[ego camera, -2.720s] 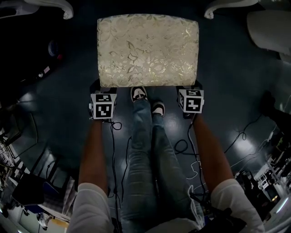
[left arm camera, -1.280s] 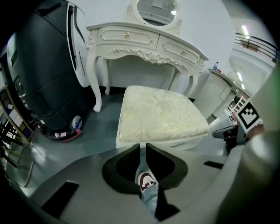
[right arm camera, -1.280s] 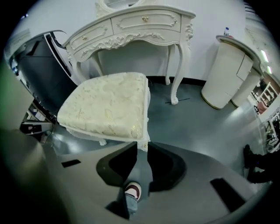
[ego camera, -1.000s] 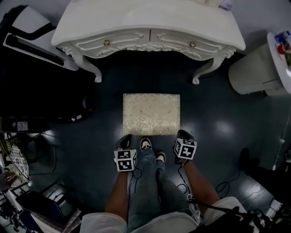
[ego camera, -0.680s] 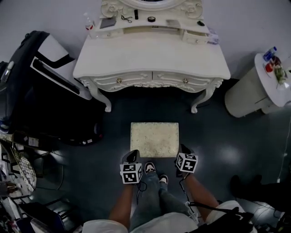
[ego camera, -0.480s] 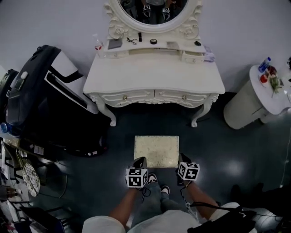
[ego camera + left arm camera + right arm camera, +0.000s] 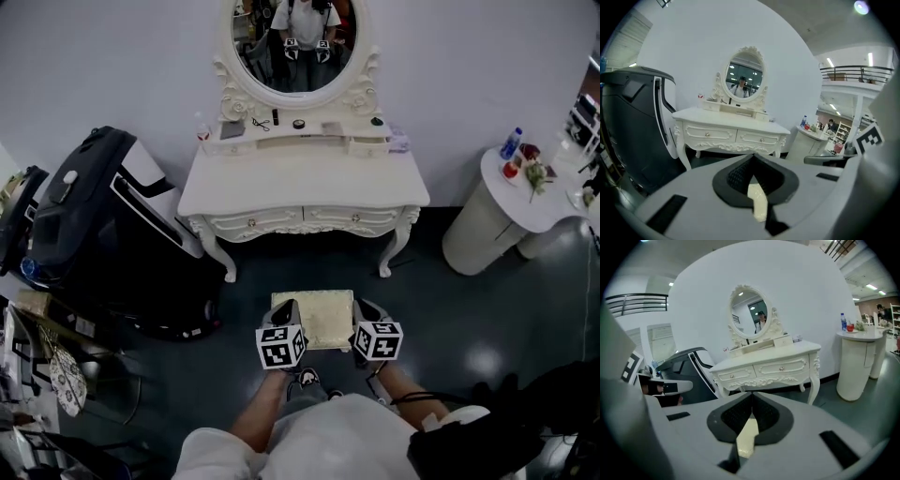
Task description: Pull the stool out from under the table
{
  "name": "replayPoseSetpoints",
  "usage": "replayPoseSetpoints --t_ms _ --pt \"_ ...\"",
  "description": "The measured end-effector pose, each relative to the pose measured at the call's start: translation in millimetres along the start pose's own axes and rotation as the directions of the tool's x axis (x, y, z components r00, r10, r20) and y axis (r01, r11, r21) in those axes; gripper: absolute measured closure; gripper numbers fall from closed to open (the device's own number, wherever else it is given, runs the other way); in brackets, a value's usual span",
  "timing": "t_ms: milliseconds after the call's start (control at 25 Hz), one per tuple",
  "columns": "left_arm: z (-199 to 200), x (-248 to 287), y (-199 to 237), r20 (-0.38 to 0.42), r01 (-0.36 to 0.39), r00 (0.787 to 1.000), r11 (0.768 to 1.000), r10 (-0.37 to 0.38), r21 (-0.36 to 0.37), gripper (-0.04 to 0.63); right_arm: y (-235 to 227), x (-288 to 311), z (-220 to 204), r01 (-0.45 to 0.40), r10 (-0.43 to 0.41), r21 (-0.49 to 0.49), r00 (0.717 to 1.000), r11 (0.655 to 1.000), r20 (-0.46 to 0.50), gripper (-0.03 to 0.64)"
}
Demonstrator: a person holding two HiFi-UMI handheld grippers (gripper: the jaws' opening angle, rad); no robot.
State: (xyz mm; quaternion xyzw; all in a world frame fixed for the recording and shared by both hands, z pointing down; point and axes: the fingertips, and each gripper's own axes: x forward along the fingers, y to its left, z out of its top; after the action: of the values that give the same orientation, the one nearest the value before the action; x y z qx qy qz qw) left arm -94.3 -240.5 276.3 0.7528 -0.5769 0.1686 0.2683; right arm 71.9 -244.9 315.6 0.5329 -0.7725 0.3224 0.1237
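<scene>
Dark glossy floor [image 7: 281, 272] now shows all round the stool [image 7: 314, 317], which stands clear of the white dressing table [image 7: 305, 187] at 12 o'clock, so the pull looks finished. Since a moment ago the view has risen. The left gripper [image 7: 284, 319] and right gripper [image 7: 366, 319] have lifted level, jaws pressed together, seemingly on nothing. A bulky black-and-white machine [image 7: 103, 234] sits at 9 o'clock, a round side table [image 7: 506, 202] at 2.

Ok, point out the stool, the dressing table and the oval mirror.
stool [image 7: 324, 313]: head view, cushion top.
dressing table [image 7: 302, 180]: head view, bare tabletop.
oval mirror [image 7: 292, 42]: head view, middle of the glass.
</scene>
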Motion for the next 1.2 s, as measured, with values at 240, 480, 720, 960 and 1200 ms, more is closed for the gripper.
replayPoseSetpoints --t_ms 240,480,720,960,1200 --pt "36.8 -30.3 -36.7 0.100 0.012 0.995 0.999 -0.016 0.040 0.586 14.2 -30.8 49.4 -0.032 0.034 -0.016 0.994 0.999 0.108 0.617" --pt "52.4 -65.1 -56.2 0.175 0.006 0.985 0.999 -0.012 0.032 0.586 28.7 -57.2 54.3 -0.079 0.080 -0.017 0.990 0.997 0.116 0.617" --pt "61.9 -87.7 -52.9 0.223 -0.024 0.975 1.000 0.022 0.008 0.586 44.4 -73.3 56.1 -0.098 0.103 -0.045 0.987 0.994 0.125 0.617" --pt "62.5 -107.0 -46.9 0.239 -0.036 0.970 0.999 0.034 0.003 0.586 61.2 -84.6 66.6 -0.103 0.113 -0.069 0.983 0.992 0.147 0.617" --pt "49.2 -131.3 -36.2 0.244 -0.020 0.970 1.000 0.020 0.000 0.586 100.7 -94.8 50.4 -0.119 0.133 -0.098 0.980 0.988 0.149 0.617"
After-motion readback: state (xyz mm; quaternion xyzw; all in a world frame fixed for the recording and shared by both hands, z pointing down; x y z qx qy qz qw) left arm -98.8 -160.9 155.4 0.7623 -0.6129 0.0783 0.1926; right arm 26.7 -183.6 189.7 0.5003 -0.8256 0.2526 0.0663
